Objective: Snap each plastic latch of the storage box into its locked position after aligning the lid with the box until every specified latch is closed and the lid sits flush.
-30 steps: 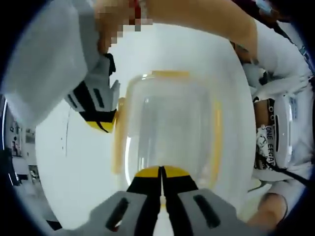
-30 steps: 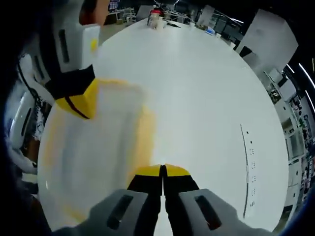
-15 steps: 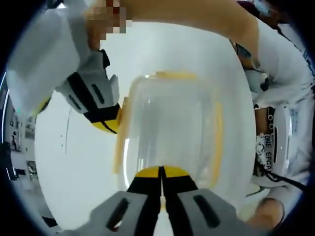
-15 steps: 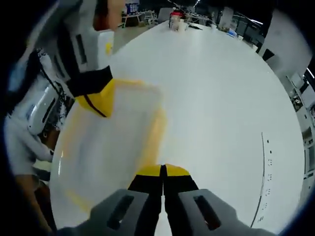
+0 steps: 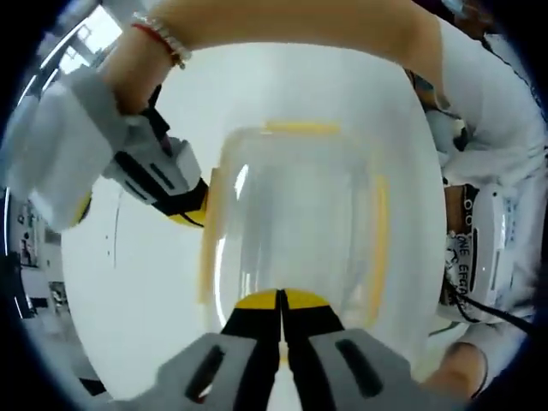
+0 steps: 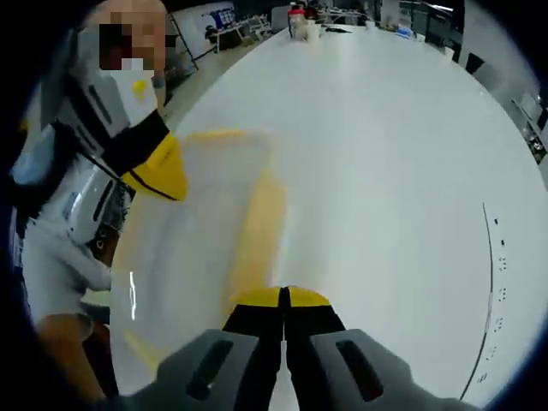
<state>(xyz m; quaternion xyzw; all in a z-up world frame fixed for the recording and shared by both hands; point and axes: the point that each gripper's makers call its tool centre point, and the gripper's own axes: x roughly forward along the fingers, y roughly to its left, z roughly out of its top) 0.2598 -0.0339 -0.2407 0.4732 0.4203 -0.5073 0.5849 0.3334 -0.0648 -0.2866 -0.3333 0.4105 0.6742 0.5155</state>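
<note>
A clear plastic storage box point(image 5: 295, 214) with its lid on sits on the white table point(image 5: 128, 300), in the middle of the left gripper view. Yellow latches line its far point(image 5: 295, 129), right point(image 5: 377, 240) and left point(image 5: 205, 248) sides. My left gripper point(image 5: 281, 306) is shut, its tips at the box's near edge. My right gripper point(image 5: 190, 208), held by a hand, has its yellow tip against the box's left side. In the right gripper view the box point(image 6: 201, 223) is blurred, my right gripper point(image 6: 284, 300) is shut beside a yellow latch point(image 6: 257, 227), and the left gripper point(image 6: 158, 171) presses the far corner.
A person in white clothes point(image 5: 488, 171) stands close on the right of the left gripper view. A forearm point(image 5: 300, 26) crosses above the box. The long white table point(image 6: 385, 171) stretches away, with a few small items point(image 6: 298, 19) at its far end.
In the left gripper view the right gripper has swung lower and flatter against the box's left side. The right gripper view has tilted. The box has stayed put.
</note>
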